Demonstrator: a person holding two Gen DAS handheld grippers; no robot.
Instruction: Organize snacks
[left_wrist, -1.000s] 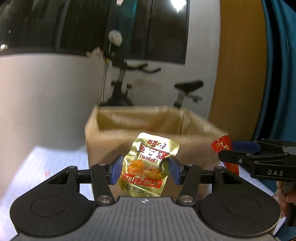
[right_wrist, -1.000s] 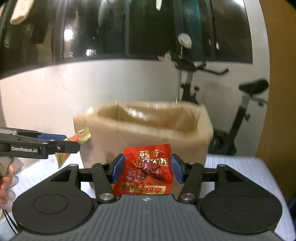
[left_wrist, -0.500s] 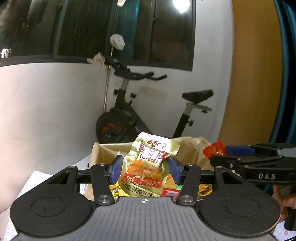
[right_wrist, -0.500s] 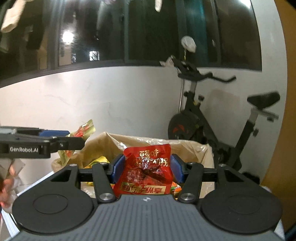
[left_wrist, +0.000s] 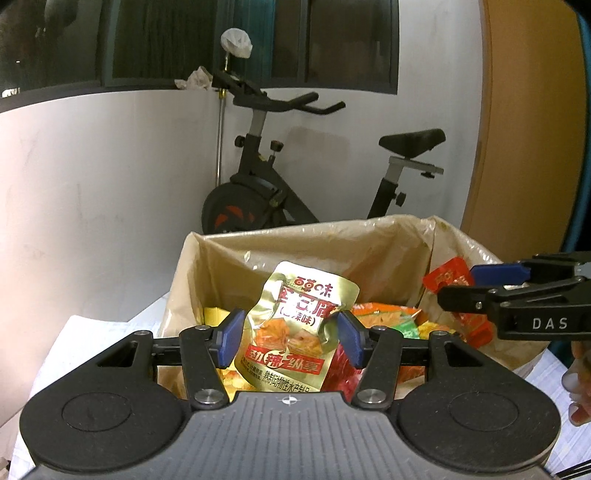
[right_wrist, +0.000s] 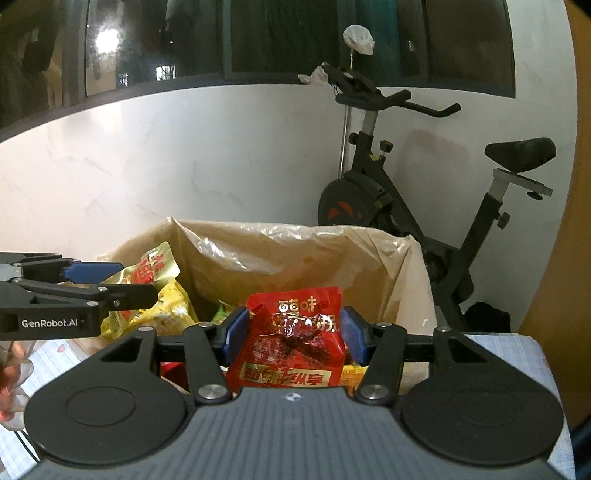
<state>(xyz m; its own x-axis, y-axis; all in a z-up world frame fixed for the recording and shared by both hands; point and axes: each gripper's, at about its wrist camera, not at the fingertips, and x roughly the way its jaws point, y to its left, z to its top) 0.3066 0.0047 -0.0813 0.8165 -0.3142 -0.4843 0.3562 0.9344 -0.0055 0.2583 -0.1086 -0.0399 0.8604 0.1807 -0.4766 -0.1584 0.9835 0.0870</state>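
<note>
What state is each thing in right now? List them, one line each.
Left tongs: shut on the gold snack pouch.
Gold snack pouch: held upright above the box.
Right tongs: shut on the red snack pouch.
Red snack pouch: held upright above the box, crumpled.
Cardboard box: open-topped, lined with a clear plastic bag, partly filled with snack packets.

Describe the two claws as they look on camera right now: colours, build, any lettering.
Both are matte black linkage claws with blue pads and silver pivot screws on a ribbed grey base. The left claw shows "GenRobot.AI" in white on its side in the right wrist view; the right claw shows "DAS" in the left wrist view. No sleeves show.
</note>
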